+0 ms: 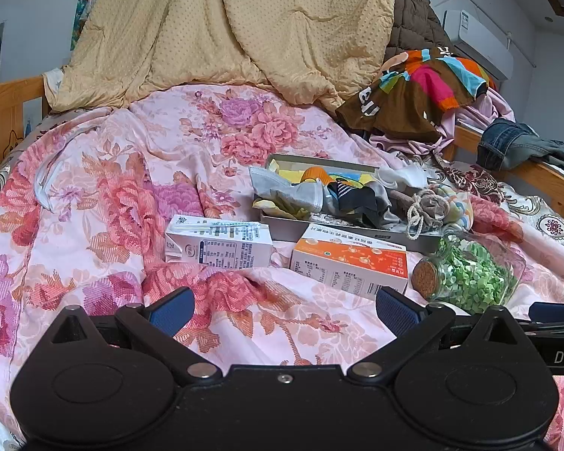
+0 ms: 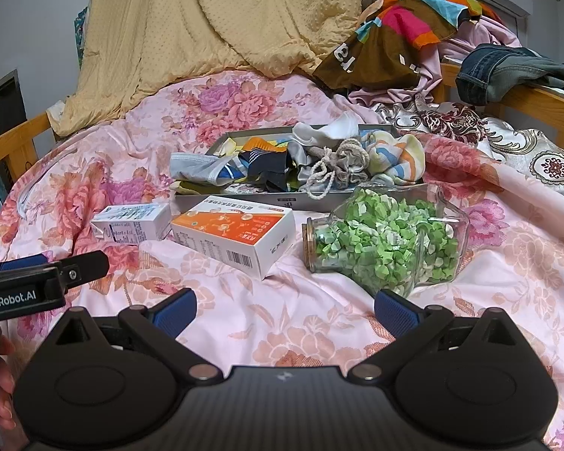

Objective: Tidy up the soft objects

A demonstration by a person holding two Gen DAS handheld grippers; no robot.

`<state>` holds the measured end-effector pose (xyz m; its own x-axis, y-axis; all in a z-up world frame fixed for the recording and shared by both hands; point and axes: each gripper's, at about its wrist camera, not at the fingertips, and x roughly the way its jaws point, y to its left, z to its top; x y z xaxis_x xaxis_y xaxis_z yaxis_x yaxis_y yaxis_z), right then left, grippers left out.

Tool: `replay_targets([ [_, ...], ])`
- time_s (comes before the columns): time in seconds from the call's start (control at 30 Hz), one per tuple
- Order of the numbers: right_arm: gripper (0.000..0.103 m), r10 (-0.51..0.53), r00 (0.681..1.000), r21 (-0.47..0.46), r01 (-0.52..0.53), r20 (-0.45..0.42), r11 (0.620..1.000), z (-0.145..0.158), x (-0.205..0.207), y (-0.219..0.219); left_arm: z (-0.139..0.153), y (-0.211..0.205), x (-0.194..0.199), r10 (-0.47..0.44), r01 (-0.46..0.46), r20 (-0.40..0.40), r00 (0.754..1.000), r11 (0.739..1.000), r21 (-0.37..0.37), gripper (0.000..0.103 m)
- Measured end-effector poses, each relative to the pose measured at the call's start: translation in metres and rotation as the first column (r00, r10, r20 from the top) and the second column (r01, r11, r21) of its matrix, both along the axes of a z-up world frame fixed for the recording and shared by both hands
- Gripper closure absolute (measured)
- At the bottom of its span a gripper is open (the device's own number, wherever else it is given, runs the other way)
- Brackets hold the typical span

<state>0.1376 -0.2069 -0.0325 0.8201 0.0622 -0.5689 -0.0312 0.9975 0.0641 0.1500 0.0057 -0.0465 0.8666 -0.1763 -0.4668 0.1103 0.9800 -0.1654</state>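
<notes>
Left wrist view: left gripper (image 1: 285, 310) empty, jaws wide apart, above the bed (image 1: 75, 195); soft items (image 1: 319, 191) already heaped in the tray (image 1: 282, 227). Right wrist view: right gripper (image 2: 285, 310) likewise empty and spread; cartons and jar lie outside. Sorting appears largely complete.

Socks (image 2: 267, 167) in tray (image 2: 244, 200), cartons (image 2: 233, 238) — jar (image 2: 387, 244) rightmost — before it (on bedspread (image 2: 319, 323))

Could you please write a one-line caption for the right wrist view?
Open right gripper faces a tray of soft items, two cartons and a jar on a floral bedspread.
</notes>
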Motion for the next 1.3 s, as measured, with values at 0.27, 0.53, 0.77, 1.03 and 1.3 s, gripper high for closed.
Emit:
replay_targets([
  [0.27,0.0,0.0,1.0,-0.001,0.0,-0.001,1.0,-0.0006,-0.0005,0.0003,-0.0002,0.0001,-0.0001,0.0,0.0,0.0,1.0,1.0,-0.001,0.001],
  [0.53,0.0,0.0,1.0,-0.001,0.0,-0.002,1.0,-0.0002,0.0001,0.0004,0.0006,0.0004,0.0003,0.0,0.0,0.0,1.0,1.0,-0.001,0.001],
  [0.77,0.0,0.002,1.0,-0.003,-0.002,-0.004,1.0,-0.0014,-0.0003,0.0009,0.0005,0.0006,0.0003,-0.001,0.001,-0.001,1.0,1.0,-0.001,0.001],
  [1.03,0.0,0.002,1.0,-0.003,-0.002,-0.005,1.0,-0.0029,-0.0011,0.0012,-0.0011,0.0012,-0.0002,-0.002,0.002,-0.004,1.0,1.0,-0.016,0.001],
  [1.3,0.0,0.002,1.0,-0.004,-0.002,-0.006,1.0,-0.002,-0.0003,0.0015,-0.0023,0.0074,-0.0044,-0.011,0.012,0.004,1.0,0.996,-0.084,0.001],
])
